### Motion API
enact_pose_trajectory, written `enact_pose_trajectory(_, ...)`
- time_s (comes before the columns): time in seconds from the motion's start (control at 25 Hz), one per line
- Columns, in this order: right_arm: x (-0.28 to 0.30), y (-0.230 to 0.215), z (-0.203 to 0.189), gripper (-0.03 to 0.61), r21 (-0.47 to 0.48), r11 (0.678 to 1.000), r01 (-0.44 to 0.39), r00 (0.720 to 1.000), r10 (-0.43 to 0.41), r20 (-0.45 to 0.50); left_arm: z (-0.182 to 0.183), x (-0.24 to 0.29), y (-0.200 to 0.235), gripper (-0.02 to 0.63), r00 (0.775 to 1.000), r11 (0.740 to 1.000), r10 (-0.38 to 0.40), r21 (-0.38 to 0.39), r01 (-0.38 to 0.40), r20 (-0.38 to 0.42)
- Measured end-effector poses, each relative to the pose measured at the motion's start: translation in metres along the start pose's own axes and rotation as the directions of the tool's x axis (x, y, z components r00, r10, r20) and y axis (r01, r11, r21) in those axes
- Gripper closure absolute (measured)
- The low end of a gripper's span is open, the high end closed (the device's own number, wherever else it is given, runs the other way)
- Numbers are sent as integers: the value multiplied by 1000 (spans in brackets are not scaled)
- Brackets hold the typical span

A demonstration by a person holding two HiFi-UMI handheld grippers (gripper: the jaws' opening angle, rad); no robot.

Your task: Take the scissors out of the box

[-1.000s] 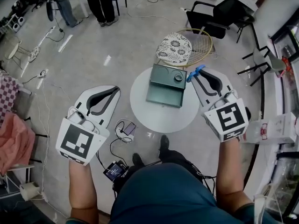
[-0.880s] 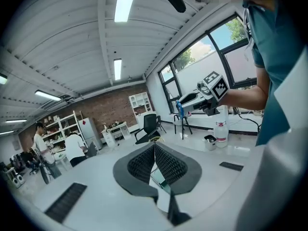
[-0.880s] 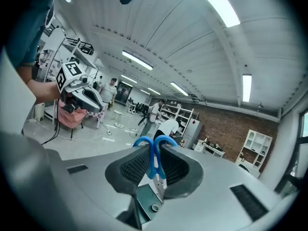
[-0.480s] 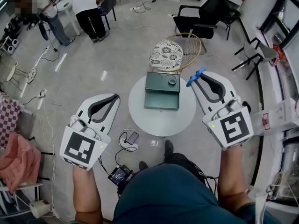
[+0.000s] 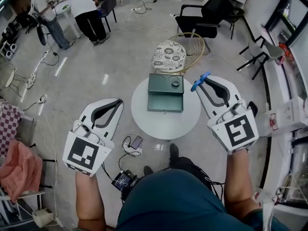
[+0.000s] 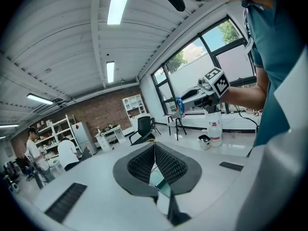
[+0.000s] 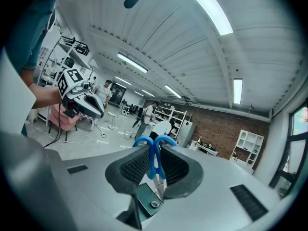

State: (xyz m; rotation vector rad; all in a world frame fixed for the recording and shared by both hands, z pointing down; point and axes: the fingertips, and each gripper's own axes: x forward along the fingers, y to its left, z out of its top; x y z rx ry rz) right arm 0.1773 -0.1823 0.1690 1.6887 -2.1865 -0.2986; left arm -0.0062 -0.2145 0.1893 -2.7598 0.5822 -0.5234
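Observation:
A dark green box (image 5: 166,93) with a round knob lies shut on the small round white table (image 5: 166,119). My right gripper (image 5: 201,82) is shut on blue-handled scissors (image 5: 198,80), held up right of the box. In the right gripper view the blue scissors (image 7: 155,154) stick up between the ribbed pads, blades toward the camera, with the green box (image 7: 147,198) seen below. My left gripper (image 5: 111,101) hangs left of the table, jaws together and nothing in them; its pads (image 6: 166,162) meet in the left gripper view.
A round wicker chair with a patterned cushion (image 5: 169,54) stands just beyond the table. Black chairs (image 5: 204,18) are farther back. Cables and a phone (image 5: 134,142) lie on the floor by the table's near left. Two people (image 5: 89,8) stand at the far left.
Both grippers have lifted slightly; the right one carried the scissors a little up and away from the box. The box and table sit lower and smaller in view.

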Motion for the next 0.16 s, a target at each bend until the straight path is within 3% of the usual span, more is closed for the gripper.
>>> enact_pose_trajectory(0.16,0,0,-8,485,0,1000,-5,1000,5,-10,-3,3,-3,592,1000,1000,-2,1,2,-5)
